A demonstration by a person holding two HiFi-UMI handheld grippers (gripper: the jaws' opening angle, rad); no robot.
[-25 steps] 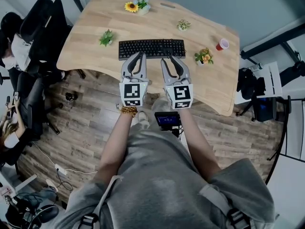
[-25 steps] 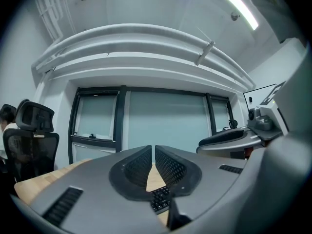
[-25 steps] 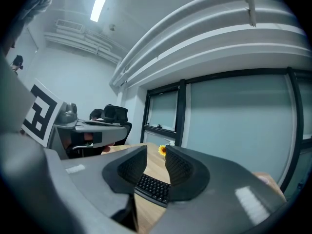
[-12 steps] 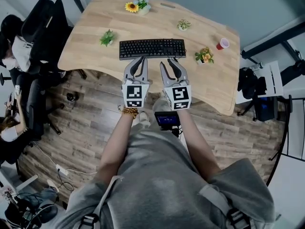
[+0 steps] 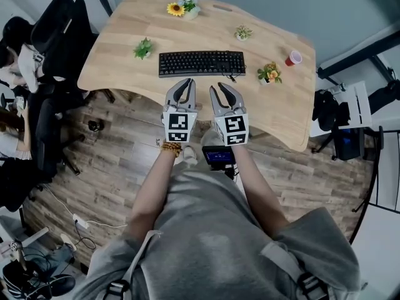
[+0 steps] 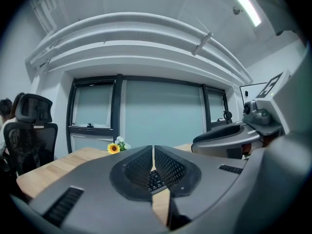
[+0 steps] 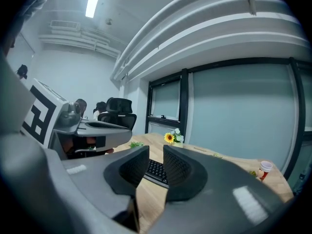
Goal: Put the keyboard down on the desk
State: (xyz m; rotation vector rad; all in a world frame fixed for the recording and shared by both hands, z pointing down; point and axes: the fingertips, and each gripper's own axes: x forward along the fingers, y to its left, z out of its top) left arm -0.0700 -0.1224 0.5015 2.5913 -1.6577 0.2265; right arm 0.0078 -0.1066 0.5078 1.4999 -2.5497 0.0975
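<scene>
— Where is the keyboard [image 5: 201,63] lying right now?

— It is lying flat on the desk [image 5: 125,49], about mid-width, just beyond both grippers and apart from them. To my eye the job is looking done.

— And what are the grippers doing?

— The left gripper [image 5: 185,85] is hanging with its jaws pressed together, holding nothing. The right gripper [image 5: 219,89] is closing its jaws the last little way, and nothing is sitting between them. Both are hovering over the desk's near edge.

— So what are you worrying about?

— Mostly a careless push. The tips are pointing straight at the keyboard's near side. If either one is drifting forward, it is going to shove the board toward the far edge or skew it.

— Anything beside it?

— A plant [image 5: 269,74] is standing just right of the keyboard, with a cup [image 5: 292,58] a little farther right. A sideways knock is likely sliding the board into the plant and tipping it over.

— And the near edge?

— A low gripper pulling back is risking a bump on the desk rim, jolting everything on top.
</scene>
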